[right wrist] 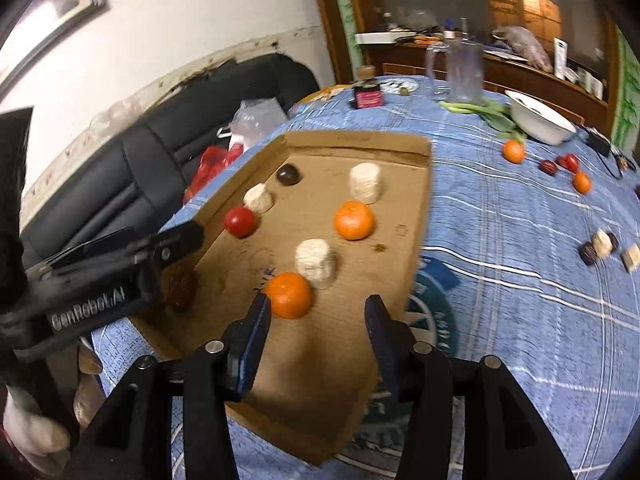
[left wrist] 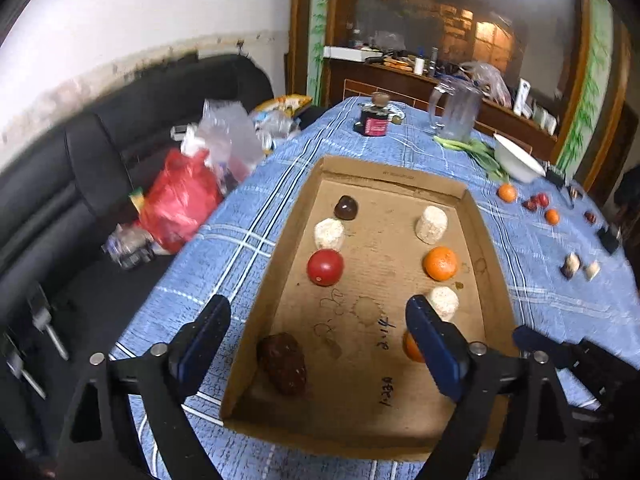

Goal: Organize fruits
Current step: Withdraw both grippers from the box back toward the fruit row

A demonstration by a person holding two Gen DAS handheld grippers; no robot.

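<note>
A shallow cardboard tray (left wrist: 394, 178) on the blue checked cloth holds two rows of fruit. The left row has a dark round fruit (left wrist: 346, 208), a white chunk (left wrist: 329, 234), a red tomato (left wrist: 325, 267) and a dark red date (left wrist: 282, 364). The right row alternates white chunks (left wrist: 431, 225) and oranges (left wrist: 440, 263). My left gripper (left wrist: 320, 322) is open above the tray's near end, and the date lies free below it. My right gripper (right wrist: 318, 316) is open, with the nearest orange (right wrist: 289, 295) loose just ahead of its left finger.
Loose oranges (left wrist: 508, 193), red fruits (left wrist: 538, 200) and white chunks (right wrist: 602, 243) lie on the cloth to the right. A white bowl (left wrist: 518, 158), a glass jug (left wrist: 456, 112), a jar (left wrist: 376, 120) and greens stand at the back. A black sofa with bags (left wrist: 180, 200) lies left.
</note>
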